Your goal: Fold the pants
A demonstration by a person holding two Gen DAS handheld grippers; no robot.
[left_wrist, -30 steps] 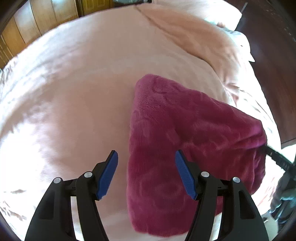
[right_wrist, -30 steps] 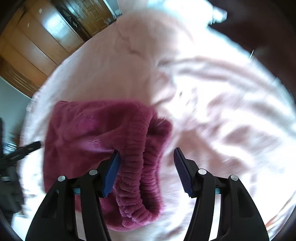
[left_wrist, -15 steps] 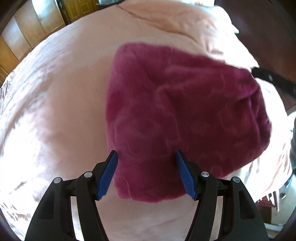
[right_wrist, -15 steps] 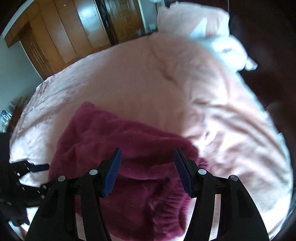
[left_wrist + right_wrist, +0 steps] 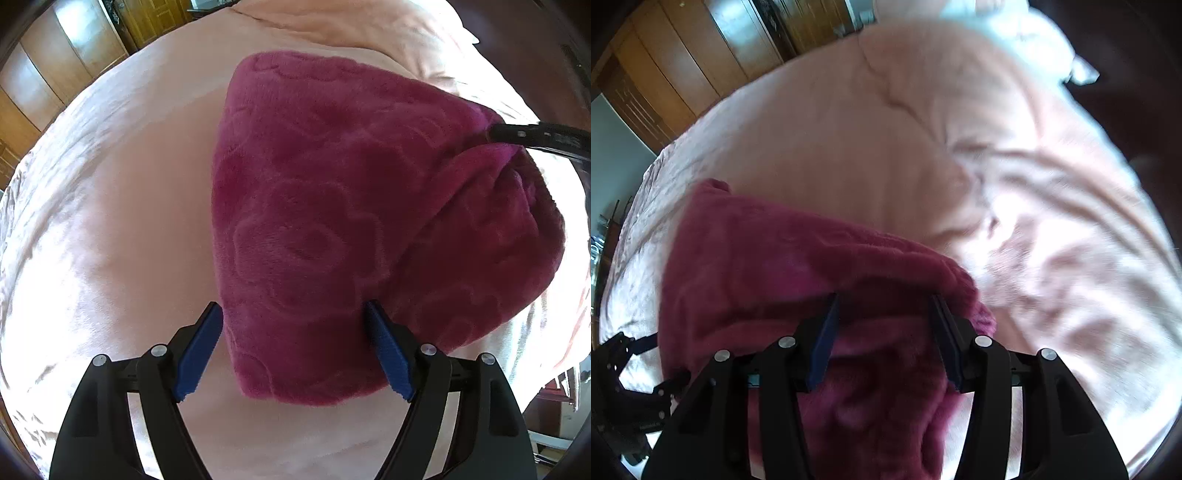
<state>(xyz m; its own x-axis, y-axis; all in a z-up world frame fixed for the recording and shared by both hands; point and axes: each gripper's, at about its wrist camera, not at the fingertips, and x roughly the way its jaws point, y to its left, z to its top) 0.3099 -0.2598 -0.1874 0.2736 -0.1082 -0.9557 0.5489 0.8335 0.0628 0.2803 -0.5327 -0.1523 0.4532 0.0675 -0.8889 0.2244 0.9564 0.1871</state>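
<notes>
Magenta fleece pants (image 5: 332,221) with an embossed flower pattern lie folded into a thick bundle on the pink bedspread (image 5: 110,221). My left gripper (image 5: 293,310) points steeply down over the bundle's near left corner. Its jaws are opening; the left pad is off the fabric and the right pad lies over it. The right gripper (image 5: 535,134) reaches the bundle's far right corner, where a crease starts. In the blurred right wrist view, my right gripper (image 5: 884,299) straddles the upper edge of the pants (image 5: 757,258). Its jaws are closing with fleece between them.
The bedspread (image 5: 1034,240) is wrinkled to the right of the pants. Pillows (image 5: 1015,37) lie at the head of the bed and wooden wardrobe doors (image 5: 55,74) stand behind it. The left gripper's black body (image 5: 628,376) shows at the lower left.
My left gripper has slid over and dropped toward the pants' near corner, and its jaws have widened. The right gripper has shifted across the bundle's edge, and its jaws have narrowed.
</notes>
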